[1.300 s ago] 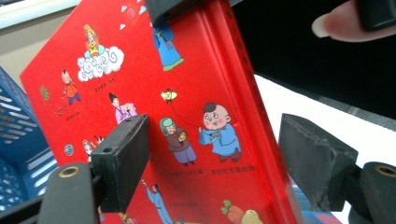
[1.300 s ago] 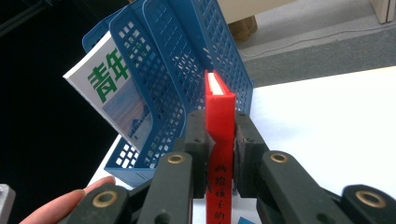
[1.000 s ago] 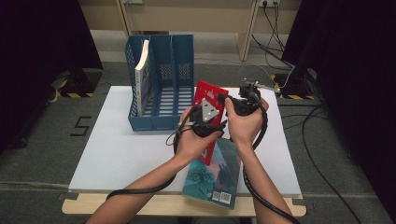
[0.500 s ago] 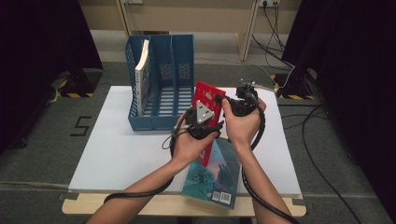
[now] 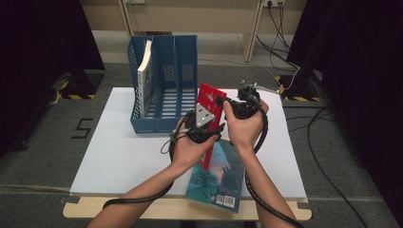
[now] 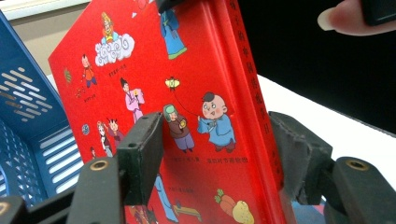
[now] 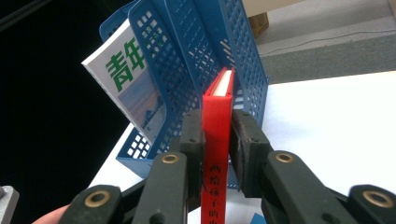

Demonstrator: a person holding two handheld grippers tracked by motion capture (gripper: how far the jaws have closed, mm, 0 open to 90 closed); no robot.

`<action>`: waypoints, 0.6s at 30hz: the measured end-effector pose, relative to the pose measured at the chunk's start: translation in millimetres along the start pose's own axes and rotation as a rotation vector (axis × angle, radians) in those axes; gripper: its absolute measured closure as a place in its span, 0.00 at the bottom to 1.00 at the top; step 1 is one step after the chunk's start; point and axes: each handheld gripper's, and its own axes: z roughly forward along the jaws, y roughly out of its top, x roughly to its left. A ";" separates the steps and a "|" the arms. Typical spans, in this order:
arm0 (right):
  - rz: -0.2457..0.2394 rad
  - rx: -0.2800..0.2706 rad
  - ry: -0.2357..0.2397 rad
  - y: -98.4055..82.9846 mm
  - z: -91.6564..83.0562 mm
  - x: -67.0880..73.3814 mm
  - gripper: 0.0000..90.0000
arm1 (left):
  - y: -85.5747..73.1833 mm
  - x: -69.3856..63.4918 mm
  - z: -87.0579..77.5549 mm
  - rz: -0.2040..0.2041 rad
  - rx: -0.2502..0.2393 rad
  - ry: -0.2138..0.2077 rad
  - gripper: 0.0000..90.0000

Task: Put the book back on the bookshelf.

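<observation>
A red picture book (image 5: 209, 97) stands upright on edge over the white table (image 5: 123, 152), just right of a blue three-slot file holder (image 5: 164, 80). My left gripper (image 5: 202, 126) is shut on its lower part; in the left gripper view the cover (image 6: 196, 70) fills the gap between the gripper's pads (image 6: 140, 154). My right gripper (image 5: 240, 102) is shut on the spine side higher up. In the right gripper view the red spine (image 7: 217, 112) is pinched edge-on, pointing at the holder's (image 7: 196, 46) right slot.
A white and green book (image 5: 145, 78) leans in the holder's left slot, and it shows again (image 7: 135, 88) in the right gripper view. A teal book (image 5: 218, 178) lies flat at the table's front edge under my forearms. Cables run across the floor at the right.
Both grippers have carried the red book slightly left, closer to the file holder. The grips are the same.
</observation>
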 end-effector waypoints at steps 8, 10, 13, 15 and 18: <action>-0.010 0.003 0.023 -0.4 0.4 5.0 0.83 | -1.8 2.5 -7.6 -0.008 -0.009 0.001 0.47; -0.014 0.004 0.028 -0.4 0.7 6.1 0.82 | -2.4 2.7 -9.5 -0.006 -0.014 0.004 0.48; -0.020 0.006 0.039 -0.8 0.6 7.9 0.81 | -3.3 3.5 -12.8 -0.005 -0.018 0.008 0.50; -0.023 0.007 0.048 -0.9 0.8 9.2 0.81 | -3.6 4.2 -15.0 -0.008 -0.020 0.007 0.51; -0.018 0.009 0.061 -1.0 1.1 11.4 0.80 | -4.2 6.1 -18.5 -0.011 -0.022 0.007 0.53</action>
